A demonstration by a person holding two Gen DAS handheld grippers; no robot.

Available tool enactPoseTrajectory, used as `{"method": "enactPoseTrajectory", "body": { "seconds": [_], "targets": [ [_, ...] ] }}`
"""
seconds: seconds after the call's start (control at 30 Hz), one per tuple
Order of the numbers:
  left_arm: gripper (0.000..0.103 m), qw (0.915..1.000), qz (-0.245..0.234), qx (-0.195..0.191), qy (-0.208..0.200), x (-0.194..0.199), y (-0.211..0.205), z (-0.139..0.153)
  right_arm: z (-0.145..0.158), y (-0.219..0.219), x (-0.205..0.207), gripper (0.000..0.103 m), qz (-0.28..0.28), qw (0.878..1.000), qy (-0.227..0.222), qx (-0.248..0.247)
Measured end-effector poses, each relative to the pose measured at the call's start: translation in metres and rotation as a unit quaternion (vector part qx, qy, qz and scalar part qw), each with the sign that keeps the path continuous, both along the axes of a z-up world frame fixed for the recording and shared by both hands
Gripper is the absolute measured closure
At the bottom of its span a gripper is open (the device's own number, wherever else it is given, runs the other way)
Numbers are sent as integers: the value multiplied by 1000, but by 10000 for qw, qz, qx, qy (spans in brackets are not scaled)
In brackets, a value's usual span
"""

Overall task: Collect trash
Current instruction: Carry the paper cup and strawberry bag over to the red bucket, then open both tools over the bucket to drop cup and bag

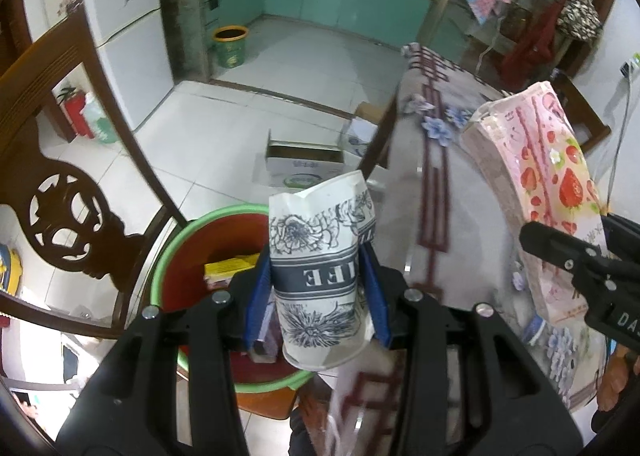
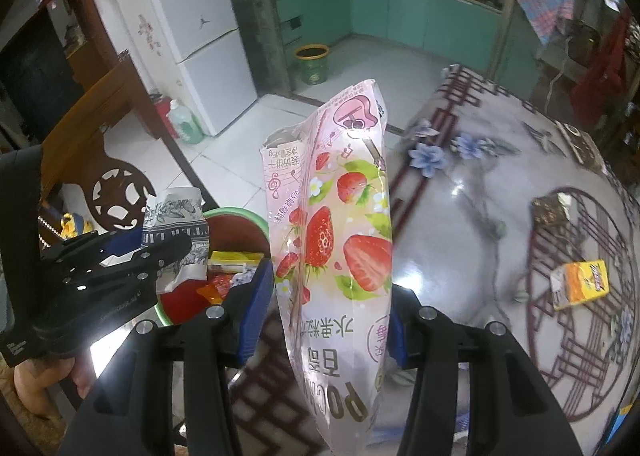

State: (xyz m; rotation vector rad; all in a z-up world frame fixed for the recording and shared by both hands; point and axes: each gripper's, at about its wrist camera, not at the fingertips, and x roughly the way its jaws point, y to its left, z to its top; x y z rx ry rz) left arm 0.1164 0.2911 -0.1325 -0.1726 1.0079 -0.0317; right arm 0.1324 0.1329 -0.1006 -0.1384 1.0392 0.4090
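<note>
My left gripper [image 1: 318, 288] is shut on a crushed white paper coffee cup [image 1: 320, 256] with dark flower print, held over the near edge of a red bin with a green rim [image 1: 168, 252]. The bin holds several wrappers [image 1: 230, 268]. My right gripper [image 2: 330, 312] is shut on a pink strawberry snack box [image 2: 340, 240], held above the table edge to the right of the bin [image 2: 236, 216]. The box also shows in the left wrist view [image 1: 536, 192], and the cup in the right wrist view [image 2: 180, 232].
The glossy patterned table [image 2: 480, 216] carries a yellow carton [image 2: 580, 284] and a dark brown packet [image 2: 550, 208]. A carved wooden chair [image 1: 60, 192] stands left of the bin. An open cardboard box [image 1: 304, 164] and a green bucket [image 1: 230, 46] are on the tiled floor.
</note>
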Motion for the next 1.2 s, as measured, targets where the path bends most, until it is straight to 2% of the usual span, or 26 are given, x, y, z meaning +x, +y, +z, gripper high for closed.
{"method": "enactPoseTrajectory", "body": {
  "seconds": [0.37,0.73,1.2],
  "targets": [
    [62,9989,408,-65,236,-1,44,-20,-20,50,6,55,447,9983,357,59],
    [62,9970,635,-90,431,1,71,-35,-56,86,15,55,572,9916,1134,250],
    [62,9955,772,-114,543,11,85,-47,-72,106,27,54,715,9879,1370,104]
  ]
}}
